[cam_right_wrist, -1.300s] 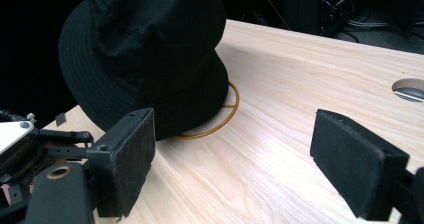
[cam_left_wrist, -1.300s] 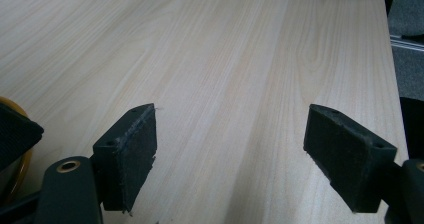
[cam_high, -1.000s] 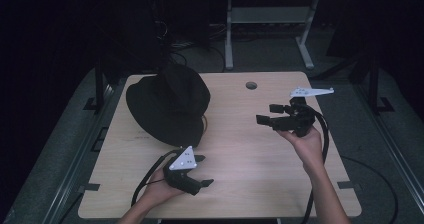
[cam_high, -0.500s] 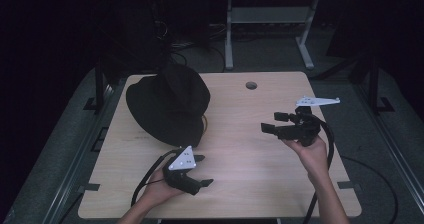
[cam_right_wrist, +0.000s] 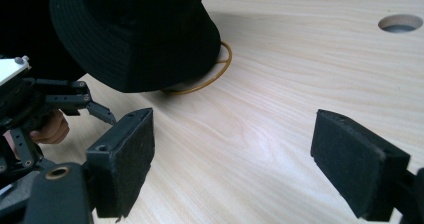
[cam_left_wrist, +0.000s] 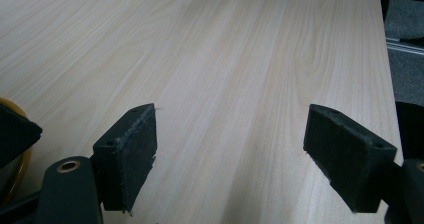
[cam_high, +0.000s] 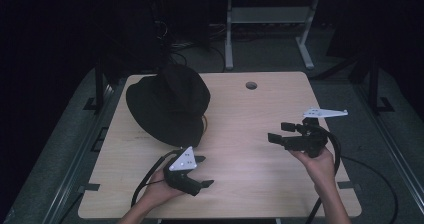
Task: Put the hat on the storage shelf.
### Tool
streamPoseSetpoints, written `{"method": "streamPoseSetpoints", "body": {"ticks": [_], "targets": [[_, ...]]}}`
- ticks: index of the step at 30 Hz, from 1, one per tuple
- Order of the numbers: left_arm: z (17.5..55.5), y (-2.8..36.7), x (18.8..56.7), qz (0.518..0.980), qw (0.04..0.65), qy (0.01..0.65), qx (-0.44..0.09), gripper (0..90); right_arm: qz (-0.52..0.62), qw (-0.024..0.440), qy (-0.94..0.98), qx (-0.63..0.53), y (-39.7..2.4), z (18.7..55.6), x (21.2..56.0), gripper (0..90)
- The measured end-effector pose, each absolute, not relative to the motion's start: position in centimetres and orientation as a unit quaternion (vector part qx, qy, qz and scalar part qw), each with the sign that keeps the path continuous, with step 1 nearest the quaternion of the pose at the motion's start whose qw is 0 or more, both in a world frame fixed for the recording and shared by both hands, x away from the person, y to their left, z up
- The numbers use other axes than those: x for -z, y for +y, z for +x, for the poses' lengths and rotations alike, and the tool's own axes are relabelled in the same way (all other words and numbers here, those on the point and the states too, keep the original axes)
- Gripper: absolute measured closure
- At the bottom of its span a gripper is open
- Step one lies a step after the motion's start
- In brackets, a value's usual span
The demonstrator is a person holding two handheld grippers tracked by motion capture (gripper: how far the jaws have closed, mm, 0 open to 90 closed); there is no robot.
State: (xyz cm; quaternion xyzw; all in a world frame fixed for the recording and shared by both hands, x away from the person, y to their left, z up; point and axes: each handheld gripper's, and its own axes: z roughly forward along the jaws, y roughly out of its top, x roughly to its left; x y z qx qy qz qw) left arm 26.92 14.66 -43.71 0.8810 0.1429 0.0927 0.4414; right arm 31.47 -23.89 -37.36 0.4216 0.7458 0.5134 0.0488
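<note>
A black bucket hat (cam_high: 167, 104) rests on the left half of the wooden table (cam_high: 250, 184). A thin yellow ring (cam_right_wrist: 220, 69) pokes out from under its brim. My left gripper (cam_high: 204, 171) is held low near the table's front edge, just in front of the hat, and points right. Its jaws stand wide open over bare wood (cam_left_wrist: 230, 154), with the hat brim (cam_left_wrist: 12, 134) and the yellow ring (cam_left_wrist: 20, 154) at the left edge. My right gripper (cam_high: 280, 132) hovers over the table's right side and points left at the hat (cam_right_wrist: 135, 34), open with nothing between its pads (cam_right_wrist: 235, 159).
A round cable hole (cam_high: 251, 85) lies in the table's far middle. Beyond the far edge stand the legs of a white frame (cam_high: 260, 19). Dark floor runs along both sides. Black cables trail from both grippers over the front edge.
My right gripper has drifted toward the person and slightly right, away from the hat, still open. The left gripper and the hat have stayed put.
</note>
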Motion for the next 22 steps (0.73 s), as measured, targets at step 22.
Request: {"method": "streamPoseSetpoints", "body": {"ticks": [22], "targets": [[26.9, 14.5, 43.7, 0.885, 0.434, 0.137, -0.095, 21.0, 0.435, 0.044, 0.728, -0.528, -25.7, 26.4, 40.8, 16.9]]}}
